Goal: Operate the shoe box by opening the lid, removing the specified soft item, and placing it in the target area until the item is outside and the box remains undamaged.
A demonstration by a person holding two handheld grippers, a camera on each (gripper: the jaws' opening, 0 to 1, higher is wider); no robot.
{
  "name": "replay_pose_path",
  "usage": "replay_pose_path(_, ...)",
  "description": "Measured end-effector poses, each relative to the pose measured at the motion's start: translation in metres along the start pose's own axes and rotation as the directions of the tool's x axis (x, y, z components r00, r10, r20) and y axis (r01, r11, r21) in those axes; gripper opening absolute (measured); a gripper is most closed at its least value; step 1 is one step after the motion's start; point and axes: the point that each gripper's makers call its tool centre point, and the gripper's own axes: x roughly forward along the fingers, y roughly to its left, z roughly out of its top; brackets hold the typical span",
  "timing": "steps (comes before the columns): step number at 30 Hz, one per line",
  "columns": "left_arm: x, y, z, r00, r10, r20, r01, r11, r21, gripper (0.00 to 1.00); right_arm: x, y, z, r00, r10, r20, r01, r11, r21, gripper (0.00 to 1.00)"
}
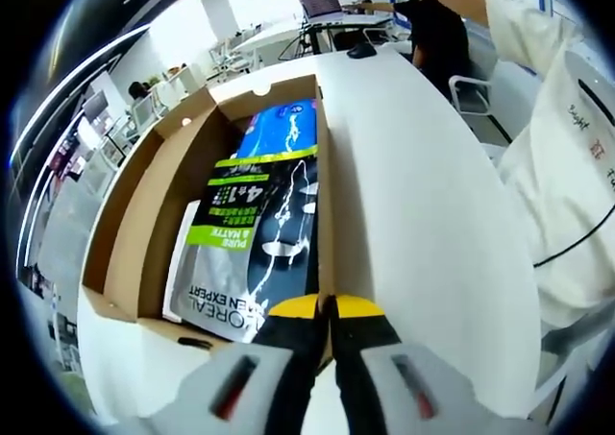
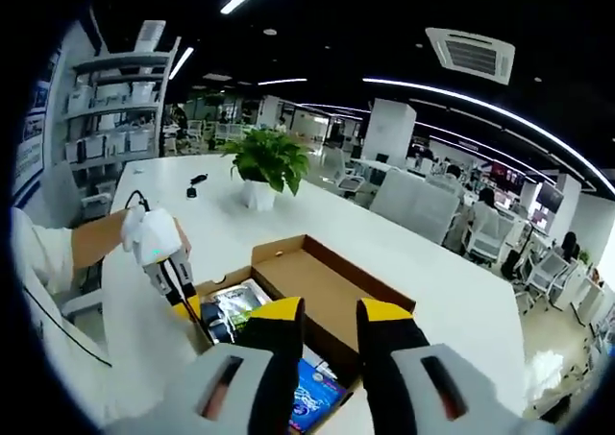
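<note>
- Two soft packs lay in open shoe box: grey pouch read "PURE & MATTE", "4in1"; blue pack beyond.
- Left gripper clenched on box's right wall.
- Right gripper released, above box.

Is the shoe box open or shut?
Open: the shoe box has its lid folded back, and packets lie exposed inside.

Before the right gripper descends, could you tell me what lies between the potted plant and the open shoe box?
In the right gripper view, only bare white table separates the potted plant from the shoe box.
</note>
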Motion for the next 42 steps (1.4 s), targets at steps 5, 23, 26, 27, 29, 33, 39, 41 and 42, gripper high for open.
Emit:
replay_pose_path(5,0.0,0.001,0.0,1.0,0.001,-0.005,-0.001,1.0,-0.004,0.03,-0.006,0.006,-0.012,0.998,0.06,0.021,-0.061,0.997,0.045,0.28)
replay_pose_path(23,0.0,0.002,0.001,0.999,0.05,0.012,-0.05,0.999,0.007,0.05,-0.039,0.012,-0.034,0.975,0.221,-0.025,-0.223,0.97,-0.1,0.31)
replay_pose_path(26,-0.001,0.003,0.001,0.998,0.059,0.016,-0.059,0.998,0.01,0.05,-0.044,0.006,-0.039,0.985,0.164,-0.054,-0.17,0.973,-0.155,0.28)
replay_pose_path(27,-0.001,0.003,0.001,0.998,0.062,0.017,-0.062,0.998,0.011,0.05,-0.047,0.003,-0.041,0.989,0.134,-0.065,-0.143,0.972,-0.184,0.25)
replay_pose_path(29,-0.001,0.003,0.001,0.998,0.061,0.014,-0.061,0.998,0.013,0.05,-0.057,0.003,-0.038,0.993,0.098,-0.06,-0.108,0.97,-0.216,0.22)
replay_pose_path(33,0.0,0.002,0.001,0.999,0.049,0.012,-0.049,0.999,0.009,0.05,-0.083,0.013,-0.019,0.991,0.128,-0.04,-0.134,0.965,-0.227,0.23)
replay_pose_path(39,0.0,0.002,0.001,0.999,0.051,0.011,-0.051,0.999,0.005,0.05,-0.106,0.007,0.027,0.987,0.159,-0.035,-0.162,0.954,-0.251,0.2)
replay_pose_path(41,-0.001,0.002,0.001,0.998,0.055,0.012,-0.055,0.998,0.004,0.05,-0.106,0.005,0.036,0.982,0.18,-0.064,-0.191,0.946,-0.264,0.2)
replay_pose_path(42,-0.001,0.002,0.001,0.998,0.057,0.012,-0.057,0.998,0.003,0.05,-0.106,0.004,0.041,0.979,0.191,-0.078,-0.205,0.941,-0.27,0.18)
